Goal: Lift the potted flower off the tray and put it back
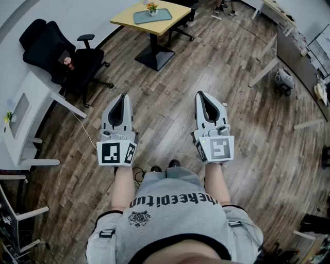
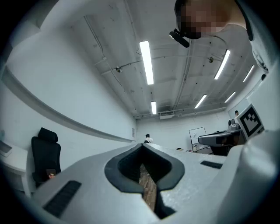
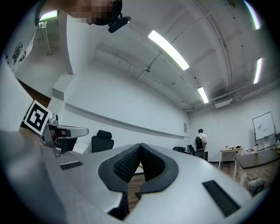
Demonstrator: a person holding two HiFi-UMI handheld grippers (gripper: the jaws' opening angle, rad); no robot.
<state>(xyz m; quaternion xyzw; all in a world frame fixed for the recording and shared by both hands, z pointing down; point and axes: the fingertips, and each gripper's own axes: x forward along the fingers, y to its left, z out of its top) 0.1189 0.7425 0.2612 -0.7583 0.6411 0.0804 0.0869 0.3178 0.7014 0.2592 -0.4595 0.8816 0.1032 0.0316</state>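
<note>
Far end of room, 12 o'clock: yellow table w/ the task's things on it, well apart from the person.
Potted flower: upright on the tray, toward its 12 o'clock edge; untouched, lift not yet begun.
Left gripper: pressed together at the tips, nothing btwn them, only floor seen thru the gap behind the tips.
Right gripper: also closed tip to tip, empty; held beside the left one at waist level, both aimed at 12 o'clock.
Risk 1: jaws need spreading before they reach the pot; arriving closed would prob. nudge it over or push it off the tray.
Risk 2: pot looks small and top-heavy w/ blooms; a high or off-centre pinch could tilt it or crush stems.
Risk 3: tray looks light; dragging the pot instead of lifting straight up may slide the tray toward the table edge.
Risk 4: white cable on the floor at 9 o'clock of the feet and office chair at 10 o'clock; trip or snag hazards on the walk in.
Tray contents: the one pot; rest of it looks bare.
Pot contents: green plant w/ yellow-orange blooms; soil too small to tell.
</note>
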